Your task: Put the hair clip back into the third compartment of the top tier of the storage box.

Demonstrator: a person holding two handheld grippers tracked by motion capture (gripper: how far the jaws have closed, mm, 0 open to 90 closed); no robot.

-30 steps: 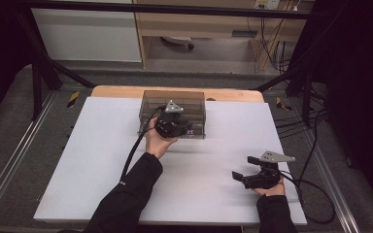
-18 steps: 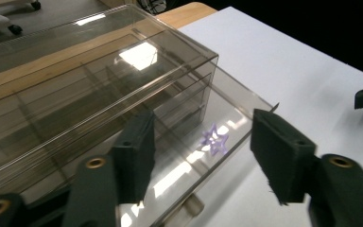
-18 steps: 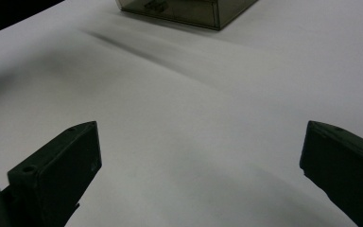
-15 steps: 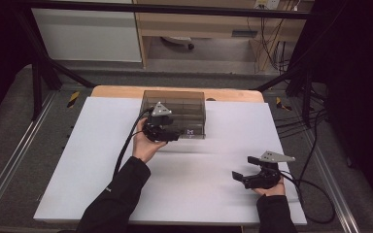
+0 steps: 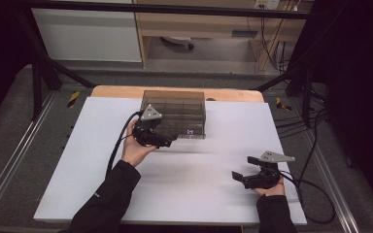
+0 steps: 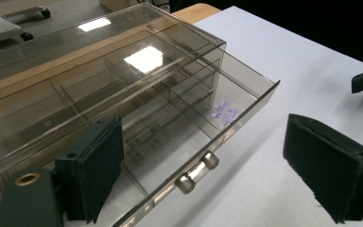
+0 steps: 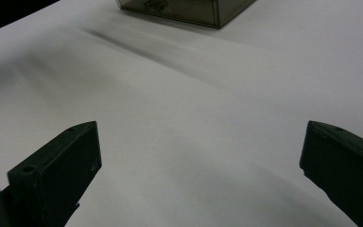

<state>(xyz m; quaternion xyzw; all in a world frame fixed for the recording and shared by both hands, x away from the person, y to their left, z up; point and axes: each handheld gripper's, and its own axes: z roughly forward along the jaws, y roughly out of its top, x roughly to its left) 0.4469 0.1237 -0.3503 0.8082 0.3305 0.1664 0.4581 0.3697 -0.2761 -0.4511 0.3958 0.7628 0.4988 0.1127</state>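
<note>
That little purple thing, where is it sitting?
In the left gripper view, the purple piece lies in the pulled-out drawer of the clear box, in the compartment at its right end, beyond the drawer's handle.

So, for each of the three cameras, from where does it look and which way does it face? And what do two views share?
High view: fixed above the person's side, facing forward and down on the white table; both forearms, left gripper and right gripper show.
Left gripper view: rides the left gripper, looking along its open jaws at the smoky clear drawer box, its drawer pulled out.
Right gripper view: rides the right gripper, low over the table, jaws open.
Shared: the drawer box appears in both gripper views.
</note>
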